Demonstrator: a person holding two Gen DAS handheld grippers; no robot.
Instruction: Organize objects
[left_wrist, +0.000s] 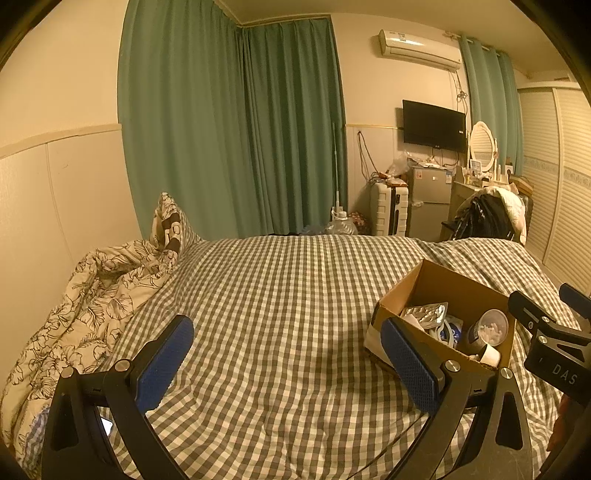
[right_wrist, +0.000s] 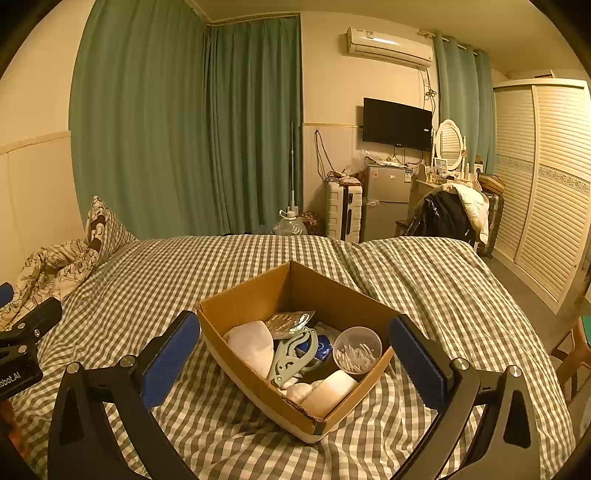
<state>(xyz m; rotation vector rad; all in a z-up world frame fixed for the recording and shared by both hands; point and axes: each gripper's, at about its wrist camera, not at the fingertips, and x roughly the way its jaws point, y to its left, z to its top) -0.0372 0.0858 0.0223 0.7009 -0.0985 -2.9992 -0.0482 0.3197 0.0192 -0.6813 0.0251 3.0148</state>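
Observation:
An open cardboard box (right_wrist: 251, 295) sits on the checked bed cover (right_wrist: 184, 266). It holds a white cloth roll (right_wrist: 251, 345), a pale green folding hanger (right_wrist: 293, 356), a foil blister pack (right_wrist: 290, 321), a clear tub of cotton swabs (right_wrist: 357, 350) and a white roll (right_wrist: 330, 393). My right gripper (right_wrist: 295, 354) is open, its fingers either side of the box and above it. My left gripper (left_wrist: 291, 360) is open and empty over bare bed cover, left of the box (left_wrist: 443, 280).
A crumpled floral quilt (left_wrist: 92, 291) and a pillow (left_wrist: 170, 221) lie at the bed's left by the wall. Beyond the bed stand green curtains (left_wrist: 236, 129), a suitcase (right_wrist: 343, 212), a small fridge (right_wrist: 386, 201), a clothes-draped chair (right_wrist: 447, 214) and a louvred wardrobe (right_wrist: 546, 184).

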